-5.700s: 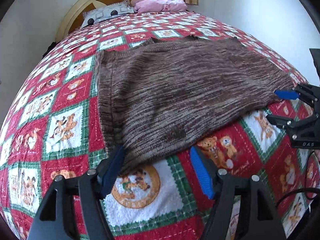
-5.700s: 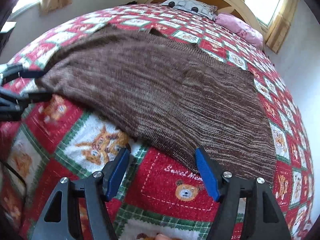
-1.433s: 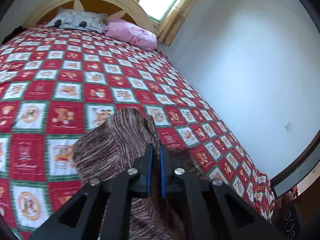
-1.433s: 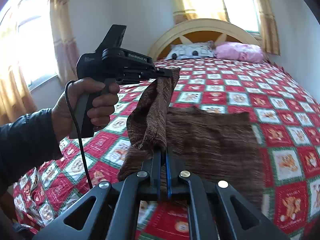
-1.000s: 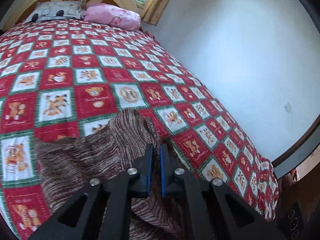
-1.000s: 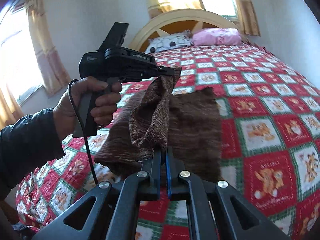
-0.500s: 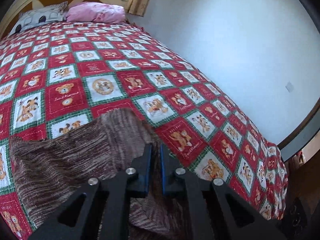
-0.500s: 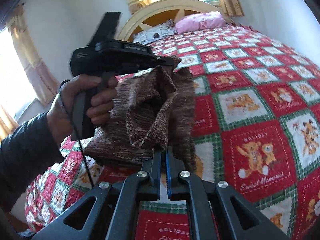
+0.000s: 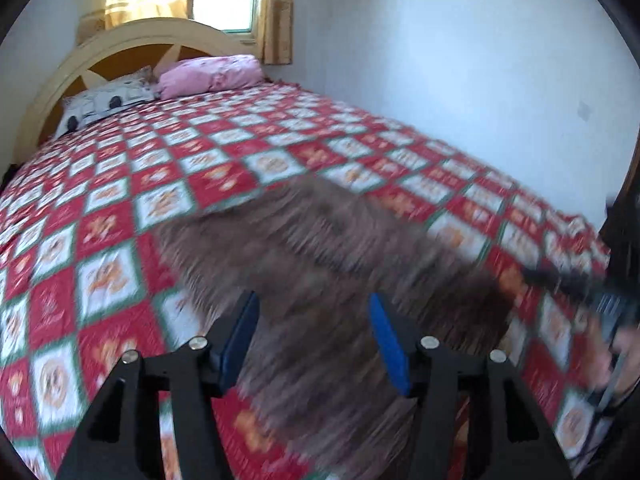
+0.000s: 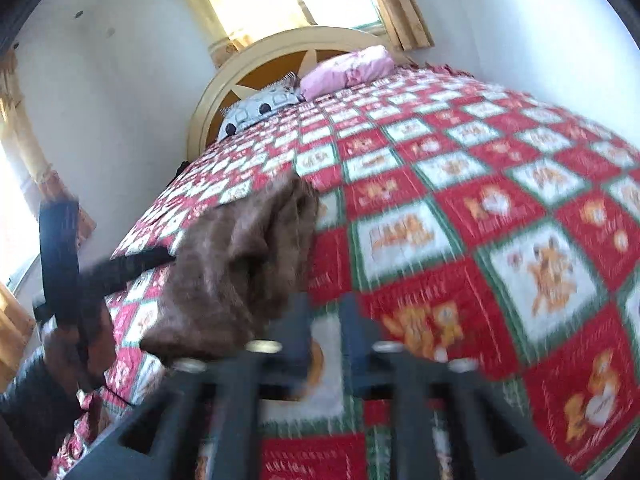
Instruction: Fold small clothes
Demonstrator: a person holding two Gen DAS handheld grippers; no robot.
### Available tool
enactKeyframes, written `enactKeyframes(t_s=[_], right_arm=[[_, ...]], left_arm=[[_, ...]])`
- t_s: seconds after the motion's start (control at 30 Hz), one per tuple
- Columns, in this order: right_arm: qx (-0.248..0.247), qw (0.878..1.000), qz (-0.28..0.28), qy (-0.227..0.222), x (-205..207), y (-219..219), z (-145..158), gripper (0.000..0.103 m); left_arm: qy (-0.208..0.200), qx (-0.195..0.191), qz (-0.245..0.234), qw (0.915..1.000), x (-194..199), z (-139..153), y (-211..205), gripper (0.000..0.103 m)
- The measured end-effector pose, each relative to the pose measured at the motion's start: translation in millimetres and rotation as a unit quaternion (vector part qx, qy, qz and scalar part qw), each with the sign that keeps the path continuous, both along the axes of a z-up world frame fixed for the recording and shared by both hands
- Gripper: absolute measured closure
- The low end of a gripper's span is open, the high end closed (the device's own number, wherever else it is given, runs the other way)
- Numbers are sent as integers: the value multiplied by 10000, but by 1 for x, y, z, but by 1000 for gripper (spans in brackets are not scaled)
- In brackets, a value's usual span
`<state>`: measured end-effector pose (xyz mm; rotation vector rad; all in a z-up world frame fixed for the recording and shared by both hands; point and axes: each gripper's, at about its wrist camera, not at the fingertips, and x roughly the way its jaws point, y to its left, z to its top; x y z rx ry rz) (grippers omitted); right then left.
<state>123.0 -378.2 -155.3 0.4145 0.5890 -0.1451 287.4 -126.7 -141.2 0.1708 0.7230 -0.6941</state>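
Observation:
A brown knit garment (image 9: 320, 240) lies folded over on the red checked quilt (image 9: 100, 232), blurred by motion. My left gripper (image 9: 312, 304) hovers over its near part; the jaws are opening and the blue pads (image 9: 386, 340) stand wide apart, off the cloth. In the right wrist view the garment (image 10: 240, 260) is a bunched heap left of my right gripper (image 10: 326, 328), whose jaws are opening with only quilt showing between them. The left gripper (image 10: 152, 260) reaches to the heap's left edge. The right gripper (image 9: 568, 280) is a dark blur at the right.
A pink pillow (image 9: 212, 74) and a grey patterned pillow (image 9: 104, 100) rest against the cream headboard (image 9: 120, 36) under a curtained window. A white wall (image 9: 460, 60) runs along the bed's right side. A hand (image 10: 68, 344) and dark sleeve hold the left gripper.
Both grippers were shut on the raised garment edge; now both have let go and stand apart. The cloth has dropped onto the quilt, and both views have swung and rolled.

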Motion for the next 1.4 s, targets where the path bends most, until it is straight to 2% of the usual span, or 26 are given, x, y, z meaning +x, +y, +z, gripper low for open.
enactKeyframes(t_s=[0.03,0.1,0.2,0.23,0.27,0.3,0.33,0.37,0.47,0.53,0.67,0.77,0.87,0.97,1.03,1.07,1.13,1.17,1.2,1.23,1.3,1.4], right_arm=[[61,9999,113,-94,8,1,8,40],[48,9989,415,-194,33,8,21,40],[-153,9977,647,146,80,16,26,41],[-100,9971,704,258,97,16,24,48],[-37,9965,749,371,111,15,21,62],[88,9955,749,574,129,12,15,71],[203,9946,730,706,139,8,9,94],[304,9934,736,823,146,5,4,98],[135,9940,486,968,145,0,-6,99],[108,9946,270,994,135,-6,-11,99],[8,9932,384,1097,132,-6,-17,99],[-71,9932,425,1085,136,-5,-7,96],[-594,9935,383,892,143,2,18,96],[-956,9882,904,789,166,23,44,96],[-797,9815,1390,1052,189,31,43,94],[-726,9784,1534,1183,199,34,39,89],[-730,9706,1669,1572,224,38,22,87],[-774,9669,1617,1814,232,37,11,87],[-856,9623,1269,2247,245,28,-7,86],[-671,9624,1160,2363,250,20,-15,82],[-420,9659,1037,2334,255,9,-14,82],[-1375,9578,1012,2313,258,35,6,82]], left_arm=[[16,35,15,10000,-1,-4,2,43],[144,43,127,9998,-2,-14,5,41],[324,-35,231,9992,-3,-26,8,41],[287,0,235,9993,-5,-29,7,39],[241,40,248,9994,-7,-30,7,38],[185,80,237,9995,-8,-31,6,38],[158,99,199,9996,-10,-31,6,36],[166,123,134,9997,-11,-32,5,28],[156,262,16,9995,-15,-38,1,25],[141,293,-64,9995,-17,-40,1,19],[215,434,-153,9987,-18,-45,-4,13],[261,365,-159,9989,-18,-45,-1,13],[375,235,-140,9989,-16,-46,4,12],[571,163,-113,9982,-11,-49,6,10],[690,136,-108,9975,-9,-51,5,10],[763,123,-104,9970,-7,-53,5,10],[789,108,-104,9968,-6,-53,5,10],[795,106,-109,9967,-7,-53,5,10],[799,114,-110,9967,-7,-53,4,10],[802,118,-114,9966,-7,-53,4,9],[796,147,-125,9966,-9,-53,3,9],[826,117,-151,9964,-10,-54,5,7]])
